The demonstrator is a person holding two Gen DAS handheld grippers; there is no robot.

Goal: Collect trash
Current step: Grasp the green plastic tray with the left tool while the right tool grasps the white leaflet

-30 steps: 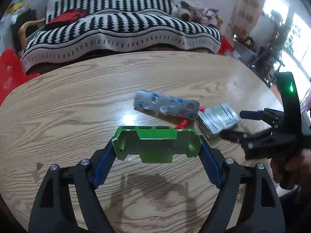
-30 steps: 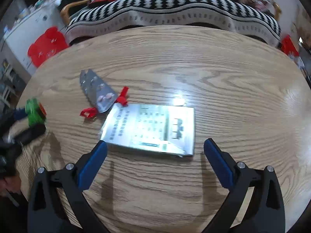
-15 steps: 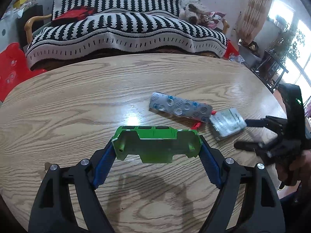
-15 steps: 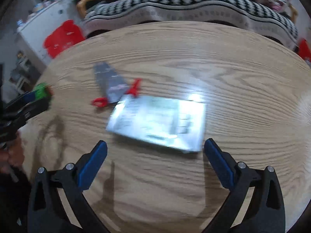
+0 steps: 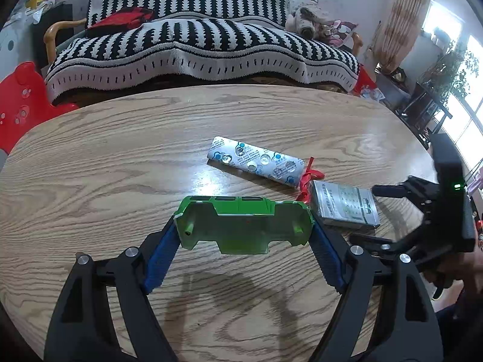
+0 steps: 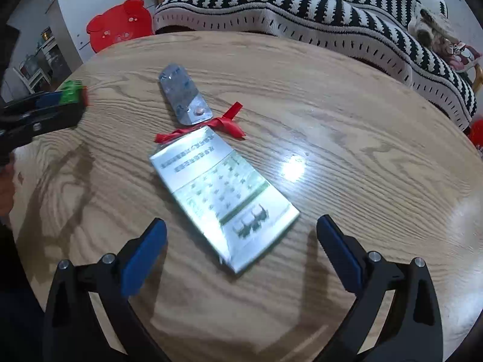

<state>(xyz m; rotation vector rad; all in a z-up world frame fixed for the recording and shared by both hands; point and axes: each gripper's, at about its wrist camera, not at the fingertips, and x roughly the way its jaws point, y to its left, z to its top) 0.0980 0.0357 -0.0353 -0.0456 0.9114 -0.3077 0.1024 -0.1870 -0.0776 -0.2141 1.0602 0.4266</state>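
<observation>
Since the earlier frame, the silver box (image 6: 222, 202) has turned diagonal in the right wrist view. It lies flat on the wooden tabletop (image 6: 362, 157), ahead of the right hand-held gripper (image 6: 241, 235), whose blue pads stand spread and empty. Its printed writing is too blurred to read. A red ribbon (image 6: 225, 125) and blister pack (image 6: 184, 99) lie beyond. The left hand-held gripper (image 5: 244, 235) pinches a green plastic piece (image 5: 244, 224).

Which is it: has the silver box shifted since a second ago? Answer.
No. The silver box still lies with its far end at the red ribbon, beside the blister pack; only the camera turned.
</observation>
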